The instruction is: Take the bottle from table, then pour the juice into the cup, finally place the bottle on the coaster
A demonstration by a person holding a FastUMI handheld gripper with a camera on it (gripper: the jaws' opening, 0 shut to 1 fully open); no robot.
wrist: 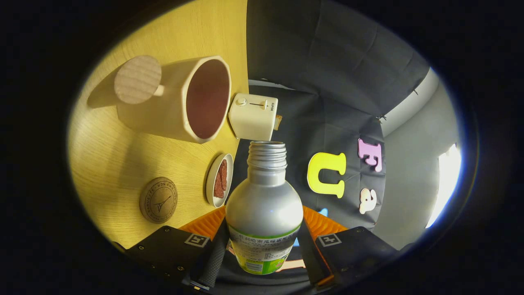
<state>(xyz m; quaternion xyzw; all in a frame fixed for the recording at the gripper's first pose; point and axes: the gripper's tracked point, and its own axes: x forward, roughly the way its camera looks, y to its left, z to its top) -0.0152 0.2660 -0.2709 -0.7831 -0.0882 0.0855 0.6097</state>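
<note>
My gripper (264,246) is shut on a silver bottle (264,205) with a green label, both fingers pressing its lower body. The bottle is uncapped, its threaded neck pointing ahead. The whole view is rolled sideways, so the bottle is tipped well off upright. Beyond the bottle's mouth and to one side stands the cream cup (180,100) with a round wooden handle and a dark reddish inside; the mouth is near the cup's rim but apart from it. The round cork coaster (158,199) lies on the wooden table (123,155), close beside the fingers.
A small white dish (213,180) holding reddish pieces lies between the coaster and the bottle. A cream toaster (253,116) stands just past the cup at the table's far edge. The booth's black cloth wall rises behind.
</note>
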